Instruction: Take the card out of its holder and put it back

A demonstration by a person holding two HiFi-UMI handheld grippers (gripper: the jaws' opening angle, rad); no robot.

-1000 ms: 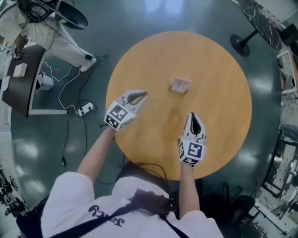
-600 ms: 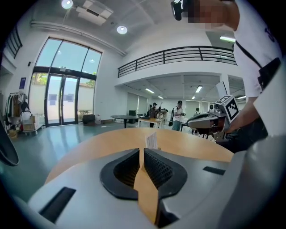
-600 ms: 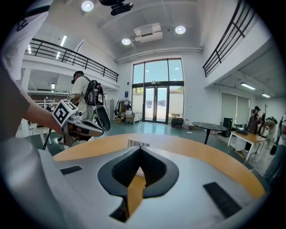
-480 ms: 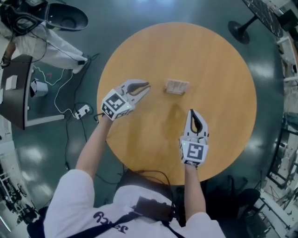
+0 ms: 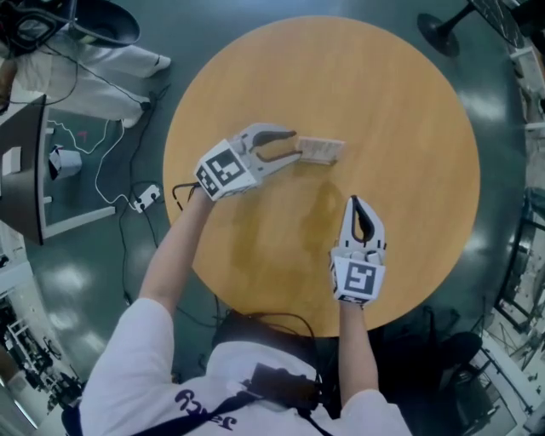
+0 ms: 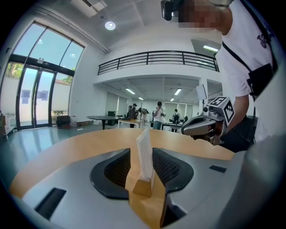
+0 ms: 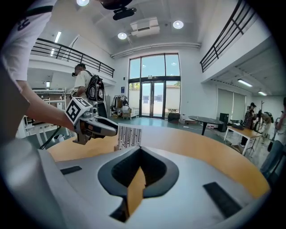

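A white card stands upright in a small wooden holder near the middle of the round wooden table. My left gripper has come in level from the left, and its jaws have just been opening. In the left gripper view the card stands edge-on between the two fingers, with a gap on each side. My right gripper hovers nearer the table's front edge, short of the card, with its tips together and nothing in them. In the right gripper view the card shows black stripes.
The table's front edge lies close to the person's body. Cables and a power strip trail over the dark floor at left, beside a dark desk. A round stand base sits at the upper right.
My left gripper has moved right across the table to the card, and its jaws have gone from shut to open around it. The right gripper has hardly shifted.
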